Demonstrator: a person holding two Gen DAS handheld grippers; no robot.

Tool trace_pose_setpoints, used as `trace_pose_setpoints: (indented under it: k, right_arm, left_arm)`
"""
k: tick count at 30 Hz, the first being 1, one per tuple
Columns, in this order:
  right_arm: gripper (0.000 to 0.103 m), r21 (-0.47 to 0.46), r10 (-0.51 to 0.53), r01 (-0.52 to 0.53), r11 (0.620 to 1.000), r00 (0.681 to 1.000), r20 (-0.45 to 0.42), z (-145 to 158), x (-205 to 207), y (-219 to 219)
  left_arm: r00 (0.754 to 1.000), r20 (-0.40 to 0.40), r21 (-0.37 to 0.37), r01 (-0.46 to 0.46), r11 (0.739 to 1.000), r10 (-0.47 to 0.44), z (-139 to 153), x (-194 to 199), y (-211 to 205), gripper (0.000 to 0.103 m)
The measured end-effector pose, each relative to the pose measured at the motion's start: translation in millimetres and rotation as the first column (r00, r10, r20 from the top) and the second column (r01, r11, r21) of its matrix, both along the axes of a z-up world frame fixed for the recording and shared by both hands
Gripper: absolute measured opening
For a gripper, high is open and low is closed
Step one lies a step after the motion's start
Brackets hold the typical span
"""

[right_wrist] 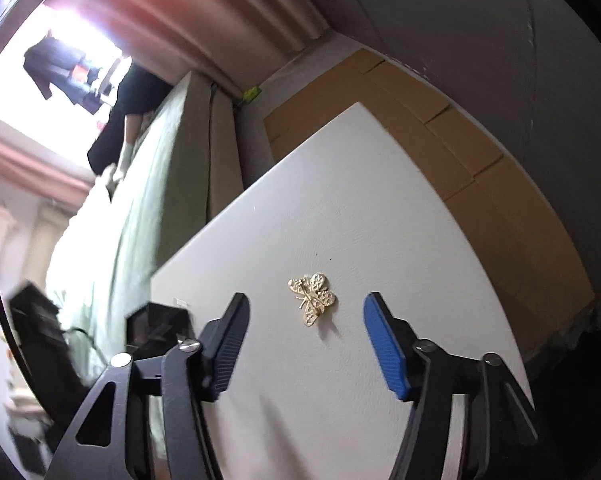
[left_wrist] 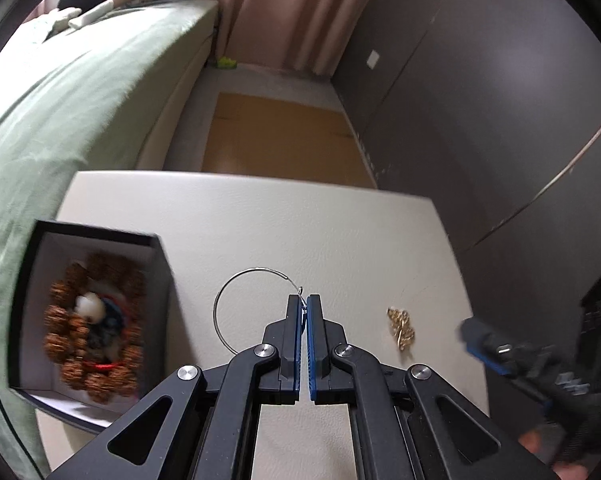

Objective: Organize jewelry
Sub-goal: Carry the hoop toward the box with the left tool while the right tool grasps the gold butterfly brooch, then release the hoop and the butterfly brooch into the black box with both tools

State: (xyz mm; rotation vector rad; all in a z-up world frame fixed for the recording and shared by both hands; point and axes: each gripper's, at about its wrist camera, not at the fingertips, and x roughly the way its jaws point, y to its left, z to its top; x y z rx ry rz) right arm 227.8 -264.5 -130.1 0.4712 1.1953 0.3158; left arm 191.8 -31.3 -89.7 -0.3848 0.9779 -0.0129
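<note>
My left gripper (left_wrist: 304, 300) is shut on a thin silver hoop (left_wrist: 230, 292) and holds it by its clasp above the white table (left_wrist: 300, 224). An open black box (left_wrist: 92, 240) with a brown bead bracelet (left_wrist: 94, 328) inside stands at the left. A gold butterfly brooch (left_wrist: 401, 327) lies on the table to the right. In the right wrist view the brooch (right_wrist: 313, 297) lies between the wide-open fingers of my right gripper (right_wrist: 305, 300). The right gripper also shows blurred at the left wrist view's right edge (left_wrist: 466, 334).
A bed with a green cover (left_wrist: 60, 100) runs along the table's left side. Flat brown cardboard (left_wrist: 280, 136) lies on the floor beyond the table. A dark wall (left_wrist: 480, 80) is on the right. The black box shows dimly in the right wrist view (right_wrist: 156, 322).
</note>
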Motion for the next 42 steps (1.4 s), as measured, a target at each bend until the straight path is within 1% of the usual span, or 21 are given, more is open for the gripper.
trace_pose_setpoints:
  k: [4, 5, 10, 13, 16, 17, 18, 19, 20, 21, 23, 26, 29, 31, 33, 34, 35, 36, 37, 38, 42]
  right_arm:
    - [0.052, -0.073, 0.011, -0.011, 0.997, 1.0, 0.002, -7, 4, 9]
    - [0.05, -0.092, 0.018, -0.018, 0.996, 1.0, 0.003, -8, 5, 12]
    - [0.047, -0.18, 0.06, -0.055, 0.982, 0.998, 0.024, -10, 6, 33]
    - [0.047, -0.245, 0.099, -0.086, 0.966, 0.994, 0.041, -12, 5, 52]
    - [0.044, -0.345, 0.132, -0.107, 0.933, 0.99, 0.052, -15, 5, 68]
    - [0.039, -0.381, 0.144, -0.115, 0.917, 0.988, 0.048, -18, 4, 73]
    - [0.03, -0.417, 0.149, -0.113, 0.902, 0.987, 0.055, -19, 4, 76]
    - [0.025, -0.465, 0.159, -0.113, 0.878, 0.985, 0.062, -19, 2, 80]
    - [0.016, -0.497, 0.172, -0.117, 0.86, 0.983, 0.065, -18, 1, 83]
    - [0.014, -0.501, 0.178, -0.123, 0.857, 0.982, 0.064, -17, -1, 85]
    - [0.012, -0.481, 0.172, -0.121, 0.868, 0.983, 0.062, -15, -2, 84]
    - [0.012, -0.436, 0.15, -0.101, 0.894, 0.986, 0.079, -6, -3, 79]
    - [0.012, -0.4, 0.143, -0.086, 0.913, 0.983, 0.116, 6, -8, 82]
    - [0.012, -0.351, 0.144, -0.086, 0.933, 0.979, 0.141, 15, -12, 84]
    - [0.012, -0.302, 0.145, -0.09, 0.949, 0.975, 0.168, 24, -16, 89]
    - [0.012, -0.273, 0.147, -0.094, 0.958, 0.973, 0.18, 29, -19, 91]
    - [0.012, -0.241, 0.15, -0.101, 0.965, 0.97, 0.192, 33, -21, 93]
    - [0.012, -0.215, 0.155, -0.11, 0.97, 0.967, 0.202, 35, -24, 98]
    - [0.012, -0.187, 0.162, -0.122, 0.975, 0.964, 0.213, 38, -26, 101]
    - [0.012, -0.159, 0.169, -0.135, 0.978, 0.96, 0.223, 42, -22, 112]
    - [0.012, -0.036, 0.199, -0.196, 0.98, 0.946, 0.255, 50, -28, 131]
  left_arm:
    - [1.0, 0.026, -0.032, -0.012, 0.999, 0.013, 12, -6, 15, 0.002]
    - [0.999, 0.033, -0.036, -0.017, 0.999, 0.019, 15, -6, 20, 0.002]
    - [0.997, 0.061, -0.046, -0.043, 0.998, 0.046, 27, -15, 45, 0.002]
    - [0.996, 0.068, -0.05, -0.058, 0.997, 0.061, 32, -18, 58, 0.002]
    - [0.994, 0.072, -0.053, -0.075, 0.996, 0.079, 36, -25, 75, 0.002]
    - [0.994, 0.074, -0.051, -0.079, 0.996, 0.083, 35, -26, 80, 0.002]
    - [0.994, 0.074, -0.045, -0.081, 0.996, 0.084, 36, -27, 85, 0.002]
    - [0.994, 0.074, -0.036, -0.081, 0.996, 0.084, 36, -29, 89, 0.002]
    - [0.994, 0.07, -0.03, -0.082, 0.996, 0.084, 35, -31, 93, 0.002]
    - [0.994, 0.067, -0.028, -0.084, 0.996, 0.085, 35, -33, 97, 0.002]
    - [0.995, 0.06, -0.025, -0.084, 0.996, 0.086, 33, -37, 104, 0.002]
    - [0.996, 0.045, -0.03, -0.072, 0.997, 0.073, 30, -39, 112, 0.002]
    - [0.997, 0.013, -0.064, -0.076, 0.995, 0.077, 23, -38, 121, 0.003]
    - [0.996, -0.008, -0.09, -0.085, 0.992, 0.085, 19, -38, 128, 0.004]
    - [0.994, -0.009, -0.105, -0.109, 0.988, 0.109, 18, -41, 135, 0.005]
    - [0.993, -0.009, -0.109, -0.121, 0.987, 0.12, 19, -43, 138, 0.012]
    - [0.991, -0.007, -0.116, -0.131, 0.985, 0.131, 20, -44, 142, 0.027]
    - [0.99, 0.0, -0.124, -0.141, 0.982, 0.142, 21, -46, 145, 0.037]
    - [0.987, 0.012, -0.128, -0.156, 0.979, 0.159, 23, -49, 148, 0.056]
    - [0.983, 0.029, -0.128, -0.174, 0.976, 0.179, 25, -53, 151, 0.064]
    - [0.975, 0.06, -0.142, -0.204, 0.969, 0.214, 32, -60, 161, 0.065]
